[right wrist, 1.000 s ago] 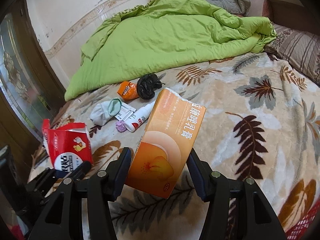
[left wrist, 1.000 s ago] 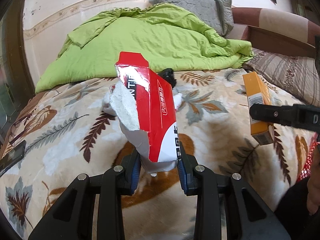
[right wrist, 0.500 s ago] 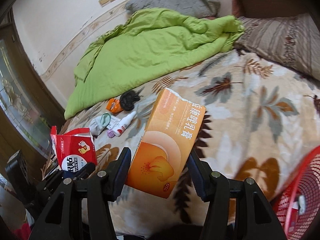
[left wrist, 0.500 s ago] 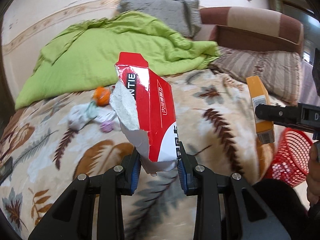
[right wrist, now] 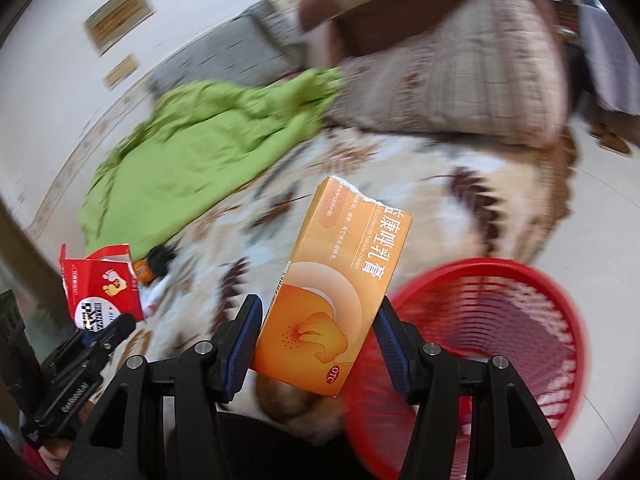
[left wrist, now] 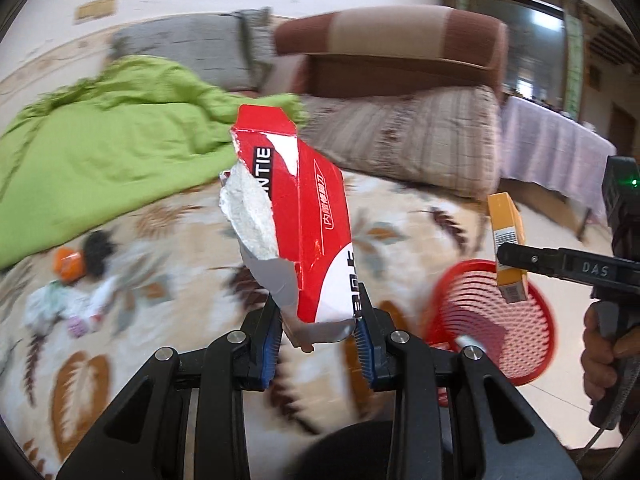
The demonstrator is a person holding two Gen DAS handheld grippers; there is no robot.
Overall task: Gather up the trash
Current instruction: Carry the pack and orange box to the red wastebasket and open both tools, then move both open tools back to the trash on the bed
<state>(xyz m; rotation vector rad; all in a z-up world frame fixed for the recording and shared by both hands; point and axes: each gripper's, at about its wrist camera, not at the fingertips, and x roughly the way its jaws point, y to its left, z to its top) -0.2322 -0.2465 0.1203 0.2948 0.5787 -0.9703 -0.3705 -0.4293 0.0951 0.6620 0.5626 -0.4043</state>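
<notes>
Pale wall (left wrist: pixel 208 4), brown padded headboard (left wrist: pixel 392 36), leaf-print bed cover (left wrist: pixel 404 216), green duvet (left wrist: pixel 100 144), pale tiled floor (left wrist: pixel 560 232)

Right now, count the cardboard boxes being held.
2. The torn red box is clamped in the left gripper; the orange box is in the right gripper, near the red basket.

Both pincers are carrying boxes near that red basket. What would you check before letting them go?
1. Left gripper clamped on the torn red box: ok.
2. Right gripper clamped on the orange box: ok.
3. Red basket in sight, mouth unobstructed: ok.
4. Orange box squarely over the basket: cannot tell, blurred.
5. Red box over the basket: not ok, it hangs over the bed.
</notes>
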